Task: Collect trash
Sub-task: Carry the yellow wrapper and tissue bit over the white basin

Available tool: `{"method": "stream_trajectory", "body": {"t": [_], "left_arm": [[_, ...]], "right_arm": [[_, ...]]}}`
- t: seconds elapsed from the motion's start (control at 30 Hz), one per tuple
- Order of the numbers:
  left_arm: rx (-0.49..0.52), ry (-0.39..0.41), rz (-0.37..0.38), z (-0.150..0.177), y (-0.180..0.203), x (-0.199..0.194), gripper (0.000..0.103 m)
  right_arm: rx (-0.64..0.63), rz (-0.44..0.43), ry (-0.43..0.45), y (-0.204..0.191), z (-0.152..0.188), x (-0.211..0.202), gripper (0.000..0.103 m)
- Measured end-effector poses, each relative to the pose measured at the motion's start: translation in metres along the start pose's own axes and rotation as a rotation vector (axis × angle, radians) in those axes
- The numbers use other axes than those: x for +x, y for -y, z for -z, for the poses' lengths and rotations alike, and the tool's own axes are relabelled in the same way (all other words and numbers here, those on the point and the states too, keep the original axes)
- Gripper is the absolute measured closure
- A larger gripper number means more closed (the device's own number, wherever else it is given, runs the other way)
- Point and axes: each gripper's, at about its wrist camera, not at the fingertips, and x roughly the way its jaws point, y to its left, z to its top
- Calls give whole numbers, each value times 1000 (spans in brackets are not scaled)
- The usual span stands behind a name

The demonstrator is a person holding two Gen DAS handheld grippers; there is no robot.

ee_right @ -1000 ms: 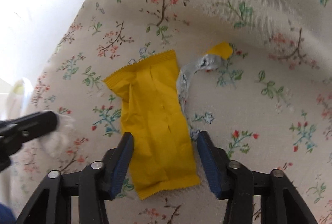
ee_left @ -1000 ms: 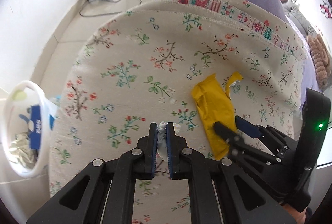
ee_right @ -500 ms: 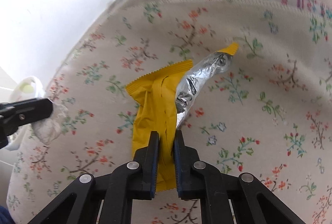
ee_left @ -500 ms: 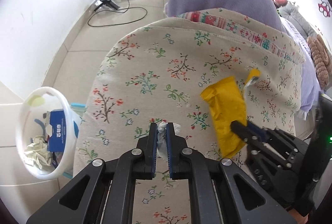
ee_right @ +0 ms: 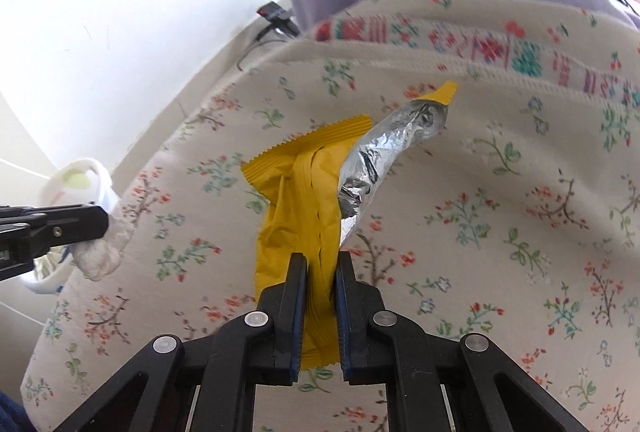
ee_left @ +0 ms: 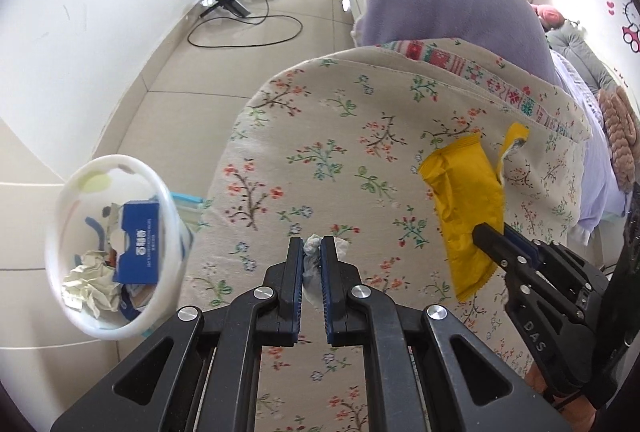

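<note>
Your left gripper (ee_left: 311, 264) is clenched on a small crumpled wad of white tissue paper (ee_left: 316, 252), pinched between the blue pads and held above the near left part of the cream floral-print bed cover (ee_left: 340, 135). Your right gripper (ee_right: 320, 296) is clamped on the lower end of the yellow foil-lined snack wrapper (ee_right: 300, 207), which stands up from the jaws over the middle of the cover, its torn strip curling off to the right with the silver inside showing. Both pieces look very light and limp. The tissue should squash to almost nothing, so a firm pinch through its bulk, as you have it, seems right. The wrapper is probably slick film that creases and can slide out of a shallow hold. Your pads sit across its folded lower body, not on the loose torn strip, and that looks like the safer place to grip, since the strip could tear away. The round white plastic trash bin (ee_left: 108, 252), already holding crumpled paper and a blue carton, stands on the floor just off the cover's left edge. It is closer to your left gripper, so the tissue is likely the first to drop.
</note>
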Motion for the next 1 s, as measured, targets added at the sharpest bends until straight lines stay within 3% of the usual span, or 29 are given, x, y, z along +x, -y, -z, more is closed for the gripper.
{"method": "stream_trajectory", "body": {"t": [0.3,0.53,0.77,1.0], "left_arm": [[-75,-48,33,7,-37,-2,94],[-174,-28,30,6,-94,-20,94],[-383,-6,13,12,-179,-32,94],[-489,-17,-10,16,-222,-27,94]], "right_arm": [[-38,-27,-16,-23,4,14,92],[-23,-75,-43,-47,5,25,92],[-91,-147,-22,-101,-9,28,92],[-128,-253,-36,-167,-21,44,91]]}}
